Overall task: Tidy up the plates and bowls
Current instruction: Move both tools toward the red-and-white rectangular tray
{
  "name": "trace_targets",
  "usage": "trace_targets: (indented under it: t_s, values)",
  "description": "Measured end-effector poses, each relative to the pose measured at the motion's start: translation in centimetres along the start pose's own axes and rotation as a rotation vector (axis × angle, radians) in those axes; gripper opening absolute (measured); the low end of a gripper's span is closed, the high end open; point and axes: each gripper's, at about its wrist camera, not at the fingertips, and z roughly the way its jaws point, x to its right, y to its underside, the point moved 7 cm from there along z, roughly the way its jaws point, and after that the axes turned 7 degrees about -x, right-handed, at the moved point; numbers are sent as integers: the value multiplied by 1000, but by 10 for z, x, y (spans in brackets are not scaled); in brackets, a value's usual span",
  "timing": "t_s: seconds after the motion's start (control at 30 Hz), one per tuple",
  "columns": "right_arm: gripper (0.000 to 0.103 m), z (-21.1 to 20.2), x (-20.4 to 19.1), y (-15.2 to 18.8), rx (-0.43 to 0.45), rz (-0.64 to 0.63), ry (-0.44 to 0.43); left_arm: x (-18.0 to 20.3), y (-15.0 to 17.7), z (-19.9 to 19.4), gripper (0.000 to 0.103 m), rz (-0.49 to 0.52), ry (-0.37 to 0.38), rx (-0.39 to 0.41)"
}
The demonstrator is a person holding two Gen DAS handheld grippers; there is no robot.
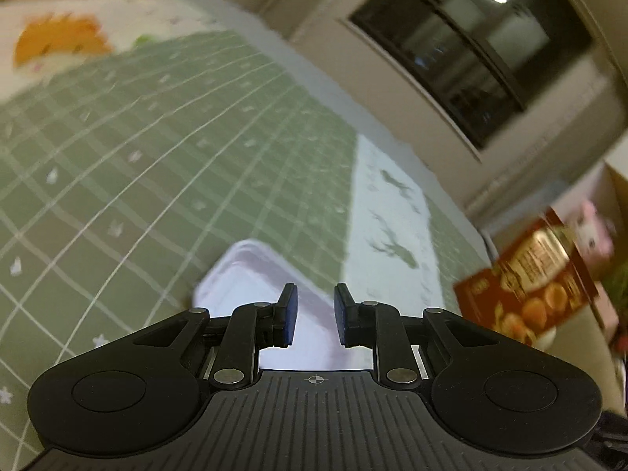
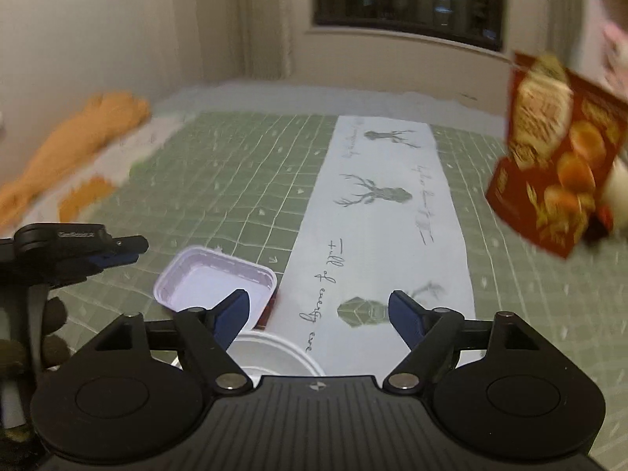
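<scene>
The tray (image 2: 216,282) lies on the green cloth (image 2: 251,180), touching the left edge of the runner (image 2: 388,227); a white bowl (image 2: 274,353) sits just nearer than the tray, partly under the right tool (image 2: 318,314). That tool stands wide apart and empty. The left tool (image 1: 315,314), narrowly apart and gripping nothing, hangs over the tray. The tray's rim should be approached squarely before clamping. The bowl is largely hidden; motion blur obscures the box (image 2: 557,157) right of the tray.

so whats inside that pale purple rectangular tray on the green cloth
The tray looks empty: the right wrist view shows bare pale floor and ridged walls. Its near corner is hidden behind the right gripper finger, so that bit cannot be checked. A white round bowl sits just in front of it.
</scene>
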Motion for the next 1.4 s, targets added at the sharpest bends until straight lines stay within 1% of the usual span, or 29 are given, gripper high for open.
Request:
trace_targets:
  t_s: [0.03,0.07,0.1,0.13,0.17,0.2,0.23,0.27,0.3,0.33,0.43,0.47,0.53,0.63,0.7,0.77,0.87,1.0,1.1,1.2,1.3,1.37,1.4]
  values:
    - [79,9,-9,-9,-37,-48,32,-15,2,9,22,-34,-16,-16]
    - [79,17,-15,-16,-68,-78,66,-30,2,19,22,-75,-37,-57]
    - [79,28,-22,-24,-98,-97,95,-39,0,27,22,-105,-24,-96]
    - [79,42,-30,-31,-139,-111,108,-45,-4,29,22,-129,13,-112]
    - [79,55,-37,-38,-178,-120,104,-49,-9,29,22,-145,37,-106]
    - [79,69,-45,-45,-213,-126,93,-52,-14,27,22,-146,37,-93]
    - [79,87,-54,-52,-252,-131,82,-54,-18,25,22,-130,24,-84]
    - [79,101,-60,-57,-280,-137,77,-53,-21,27,22,-100,6,-92]
    - [79,117,-67,-61,-306,-142,77,-52,-20,30,22,-58,-12,-117]
    - [79,133,-74,-65,-332,-145,79,-50,-16,32,22,-29,-10,-148]
    - [79,176,-86,-71,-408,-134,87,-42,-2,45,22,10,66,-248]
    - [79,191,-86,-73,-431,-112,90,-37,3,50,23,27,83,-272]
    - [79,216,-82,-79,-470,-42,82,-32,10,59,23,44,93,-299]
    - [78,242,-73,-88,-480,54,79,-27,21,77,23,76,84,-351]
    - [75,256,-70,-91,-482,59,100,-27,25,83,22,70,98,-374]
    - [73,270,-69,-91,-494,65,100,-29,23,88,22,57,101,-363]
    - [73,284,-69,-86,-527,101,76,-38,13,88,22,38,66,-294]
    - [73,286,-76,-72,-595,185,-12,-52,-2,80,22,-3,26,-205]
    - [73,276,-92,-62,-627,216,-98,-61,-12,71,22,-28,10,-163]
    - [73,260,-119,-51,-645,165,-163,-66,-18,64,22,-29,-14,-137]
    - [73,250,-135,-47,-633,99,-154,-65,-20,60,22,-28,-4,-130]
    - [73,243,-142,-50,-600,63,-141,-66,-21,59,23,-27,0,-126]
    - [73,238,-144,-53,-568,34,-132,-66,-22,58,23,-27,1,-124]
